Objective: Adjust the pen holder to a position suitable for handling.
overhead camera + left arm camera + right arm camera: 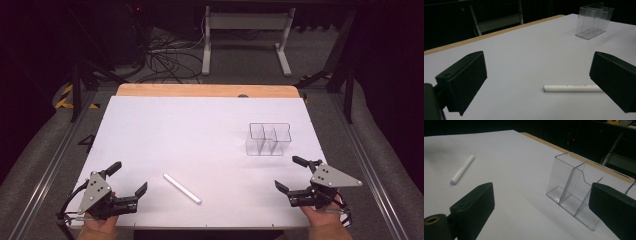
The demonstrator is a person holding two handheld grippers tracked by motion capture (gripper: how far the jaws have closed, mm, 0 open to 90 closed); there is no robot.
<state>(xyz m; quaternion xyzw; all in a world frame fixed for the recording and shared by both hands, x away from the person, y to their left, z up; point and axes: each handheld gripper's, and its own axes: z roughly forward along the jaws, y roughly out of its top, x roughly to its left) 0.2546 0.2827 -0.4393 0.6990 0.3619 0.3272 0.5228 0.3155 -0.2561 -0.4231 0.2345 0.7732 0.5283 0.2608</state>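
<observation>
We hold the left claw (129, 177) spread wide and grasping nothing, low over the near left part of the desk (200, 125). The white marker (182, 188) lies flat on the desk just to its right, capped end toward us in the left gripper view, untouched and partly behind that claw's right jaw there. Our right claw (291, 173) is likewise spread wide with nothing between its jaws, at the near right edge. The clear plastic organizer (268, 139) with divided compartments stands upright just beyond it, well apart from the marker.
</observation>
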